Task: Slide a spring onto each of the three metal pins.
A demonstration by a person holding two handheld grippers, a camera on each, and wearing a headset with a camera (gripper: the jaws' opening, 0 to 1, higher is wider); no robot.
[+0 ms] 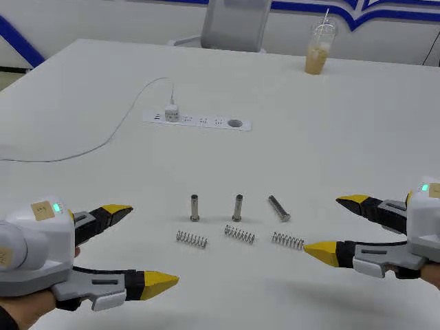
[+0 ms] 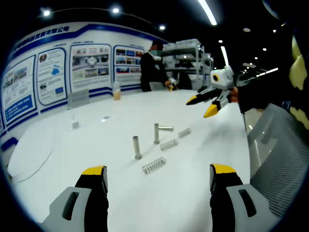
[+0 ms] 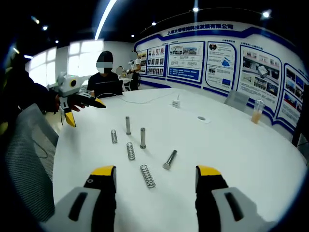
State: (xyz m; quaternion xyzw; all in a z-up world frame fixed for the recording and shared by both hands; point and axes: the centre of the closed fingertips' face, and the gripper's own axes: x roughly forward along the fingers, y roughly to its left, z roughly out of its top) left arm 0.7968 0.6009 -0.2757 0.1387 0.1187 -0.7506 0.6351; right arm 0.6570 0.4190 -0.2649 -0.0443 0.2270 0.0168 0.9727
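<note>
Yellow-tipped fingers [image 1: 323,253] of the right gripper [image 1: 323,224] and left gripper [image 1: 154,243] spread wide, holding nothing. Between them stand two silver metal pins [image 1: 237,207], a third lying; the rightmost coiled steel spring [image 1: 287,240] points lengthwise at the nearer right fingertip.

Metal pins, three: left pin [image 1: 194,207], middle pin [image 1: 238,207], right pin [image 1: 279,208]. Springs, three, in a row just nearer than the pins: left spring [image 1: 191,239], middle spring [image 1: 239,234], right spring [image 1: 287,240]. Grippers, two: left gripper [image 1: 152,243], right gripper [image 1: 322,224]. Power strip [image 1: 199,121], one, farther back. Charger [image 1: 172,113], one. Drink cup [image 1: 317,53], one, far right. Chair [image 1: 234,24], one.
</note>
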